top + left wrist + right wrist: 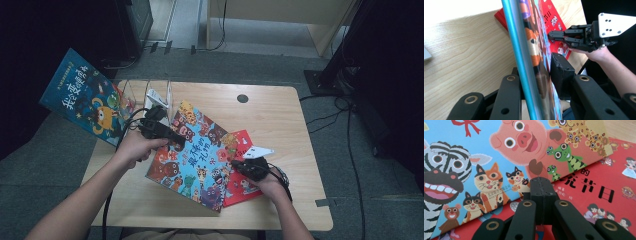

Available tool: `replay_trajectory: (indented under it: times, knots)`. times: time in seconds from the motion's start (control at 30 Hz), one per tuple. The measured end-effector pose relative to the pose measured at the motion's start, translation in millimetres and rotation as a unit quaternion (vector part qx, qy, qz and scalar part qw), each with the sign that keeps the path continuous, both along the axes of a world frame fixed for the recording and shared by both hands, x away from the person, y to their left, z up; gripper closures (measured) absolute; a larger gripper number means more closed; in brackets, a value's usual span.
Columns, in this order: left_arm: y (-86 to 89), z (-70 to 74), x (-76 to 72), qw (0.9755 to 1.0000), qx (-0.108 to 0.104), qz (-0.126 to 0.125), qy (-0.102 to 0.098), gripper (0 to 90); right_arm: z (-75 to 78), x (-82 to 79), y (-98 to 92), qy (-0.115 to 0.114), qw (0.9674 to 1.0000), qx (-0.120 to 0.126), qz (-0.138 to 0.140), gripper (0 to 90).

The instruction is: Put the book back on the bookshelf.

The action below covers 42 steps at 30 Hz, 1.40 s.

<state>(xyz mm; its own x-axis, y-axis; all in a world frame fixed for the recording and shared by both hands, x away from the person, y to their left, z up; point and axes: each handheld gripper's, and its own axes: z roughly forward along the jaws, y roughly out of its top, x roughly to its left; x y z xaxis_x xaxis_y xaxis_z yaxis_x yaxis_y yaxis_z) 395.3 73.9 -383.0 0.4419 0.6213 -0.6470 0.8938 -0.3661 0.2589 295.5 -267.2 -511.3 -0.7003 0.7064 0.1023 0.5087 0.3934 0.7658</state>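
Observation:
A picture book with cartoon animals on its blue cover (200,160) lies slanted across the middle of the wooden table (285,120), partly over a red book (239,192). My left gripper (176,138) grips the animal book's upper left edge. In the left gripper view the animal book (534,45) stands edge-on between the jaws of my left gripper (537,72), one pad (561,72) against the cover and the other hidden behind it. My right gripper (239,164) is shut and holds nothing. Its tip (541,181) rests over the red book (599,190), right at the animal book's lower edge (474,150).
Another blue picture book (85,95) leans at the table's back left against a clear rack (150,92). A round cable hole (242,98) sits near the far edge. Cables trail over the floor on the right, and dark equipment stands beyond the table.

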Motion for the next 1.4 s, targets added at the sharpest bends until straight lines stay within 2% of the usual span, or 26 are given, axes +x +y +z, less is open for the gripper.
replay_trajectory:
  times: [0.1,0.2,0.67,0.97,1.17,1.3,1.4]
  knots:
    - [-1.7,2.0,1.2,1.0000,0.007,-0.004,-0.001,71.2,0.2,1.2,1.6,0.000,1.0000,-0.001,0.002,90.0]
    - [-2.6,3.1,2.9,1.0000,0.002,-0.005,0.005,72.5,0.3,2.0,2.2,0.004,1.0000,0.001,0.001,90.0]
    - [-7.3,15.3,3.5,0.9999,0.000,-0.010,0.003,76.3,0.1,5.0,8.6,-0.002,1.0000,-0.001,0.009,90.0]
    - [-7.5,20.3,5.3,0.9998,0.006,-0.007,0.019,77.8,0.2,6.4,11.5,-0.011,0.9996,-0.010,0.024,90.0]
    - [-9.6,24.1,7.0,0.9994,0.014,-0.003,0.032,78.6,0.1,8.5,11.8,-0.010,0.9994,-0.007,0.031,90.0]
    - [-9.2,27.2,9.3,0.9990,0.017,0.004,0.042,79.4,0.3,9.6,12.7,-0.008,0.9993,-0.007,0.035,87.3]
    - [-8.6,29.8,10.6,0.9988,0.019,0.004,0.044,79.9,0.3,10.4,14.3,-0.010,0.9987,-0.008,0.049,84.7]
